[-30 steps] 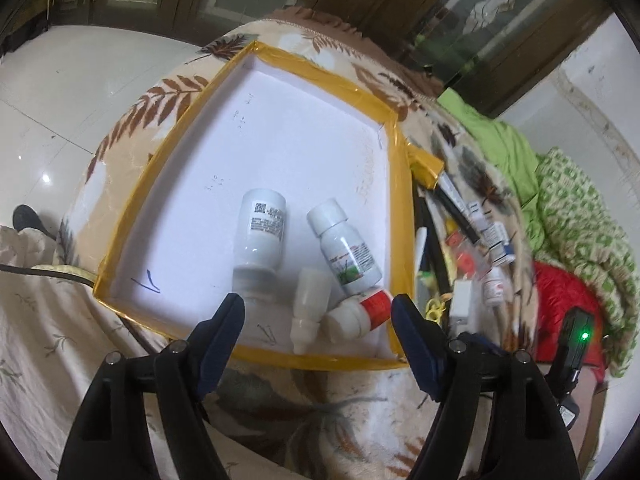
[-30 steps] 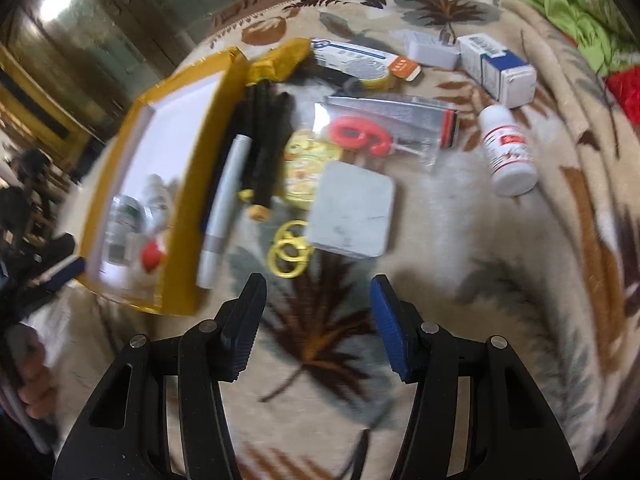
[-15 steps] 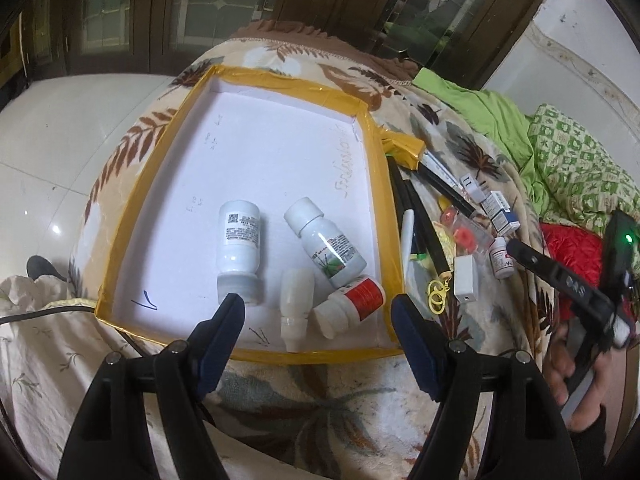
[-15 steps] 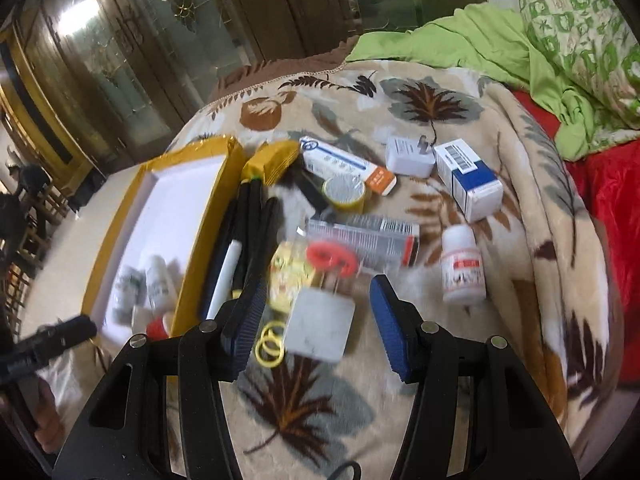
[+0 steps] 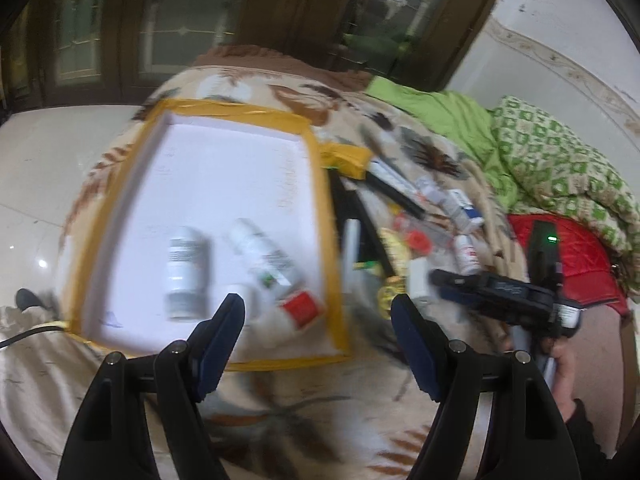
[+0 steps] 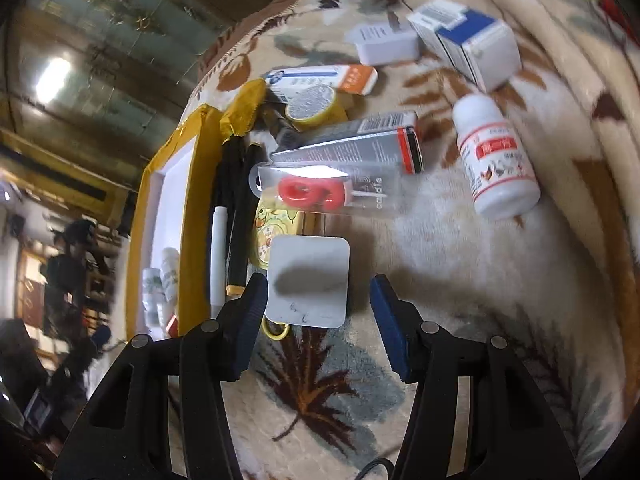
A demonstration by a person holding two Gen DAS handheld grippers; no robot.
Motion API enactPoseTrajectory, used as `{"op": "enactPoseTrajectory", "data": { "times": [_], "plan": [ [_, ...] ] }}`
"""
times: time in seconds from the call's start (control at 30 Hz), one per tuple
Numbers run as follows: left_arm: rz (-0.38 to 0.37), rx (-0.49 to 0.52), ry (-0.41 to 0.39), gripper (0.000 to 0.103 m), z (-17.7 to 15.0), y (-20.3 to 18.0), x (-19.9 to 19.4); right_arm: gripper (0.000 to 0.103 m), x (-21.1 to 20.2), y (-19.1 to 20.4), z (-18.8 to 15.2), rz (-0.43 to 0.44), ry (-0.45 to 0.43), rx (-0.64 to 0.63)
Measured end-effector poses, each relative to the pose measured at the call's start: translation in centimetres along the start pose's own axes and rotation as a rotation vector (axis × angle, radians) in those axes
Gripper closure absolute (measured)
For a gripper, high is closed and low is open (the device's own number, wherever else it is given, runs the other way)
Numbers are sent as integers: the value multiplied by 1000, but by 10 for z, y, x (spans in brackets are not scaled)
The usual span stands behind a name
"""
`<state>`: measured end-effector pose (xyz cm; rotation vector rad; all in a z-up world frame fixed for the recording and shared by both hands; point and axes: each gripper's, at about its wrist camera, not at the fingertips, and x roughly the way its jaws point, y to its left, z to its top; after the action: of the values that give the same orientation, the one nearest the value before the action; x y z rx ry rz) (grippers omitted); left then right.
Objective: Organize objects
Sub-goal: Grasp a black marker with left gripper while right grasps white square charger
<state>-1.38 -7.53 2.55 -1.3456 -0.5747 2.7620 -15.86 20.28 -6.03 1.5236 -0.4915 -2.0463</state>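
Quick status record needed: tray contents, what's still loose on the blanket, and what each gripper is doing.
tray: yellow-edged tray, white inside, on the leaf-print blanket
in tray: several small white bottles lying down, one red-capped; view blurred
loose on blanket: black pens, red candle pack, white square block, white bottle, blue-white box
left gripper: open, empty, over the tray's near edge
right gripper: open, jaws either side of the white square block, not gripping
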Motion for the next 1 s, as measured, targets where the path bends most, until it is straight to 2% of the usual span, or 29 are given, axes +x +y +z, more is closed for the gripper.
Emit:
{"op": "enactPoseTrajectory", "data": {
  "times": [0.07,0.17,0.27,0.37,0.4,0.43,0.53,0.6,0.67,0.73,0.8,0.83,1.0],
  "plan": [
    [-20,8,22,27,5,-13,10,49,6,1,1,-31,16,11],
    [-34,43,61,27,17,-37,27,49,15,5,1,14,39,34],
    [-6,19,119,29,38,-50,52,49,22,11,0,-14,49,21],
    [-13,-26,156,29,51,-54,75,49,22,16,-4,-22,43,11],
    [-4,-27,181,31,55,-57,86,52,22,16,-6,-34,43,8],
    [3,-27,208,36,57,-61,98,55,21,16,-8,-34,45,9],
    [11,-56,282,45,57,-64,128,55,18,12,-11,-16,52,11],
    [57,-65,310,45,56,-64,145,55,17,9,-13,1,54,15],
    [96,-79,321,56,57,-61,156,55,16,7,-14,12,54,15],
    [86,-95,338,71,57,-61,164,55,17,5,-14,23,55,19],
    [51,-101,345,76,55,-64,169,55,17,5,-15,23,53,15],
    [50,-92,344,87,54,-67,170,55,16,4,-15,24,52,21],
    [55,-36,342,90,43,-79,160,55,17,6,-15,15,51,11]
  ]
}}
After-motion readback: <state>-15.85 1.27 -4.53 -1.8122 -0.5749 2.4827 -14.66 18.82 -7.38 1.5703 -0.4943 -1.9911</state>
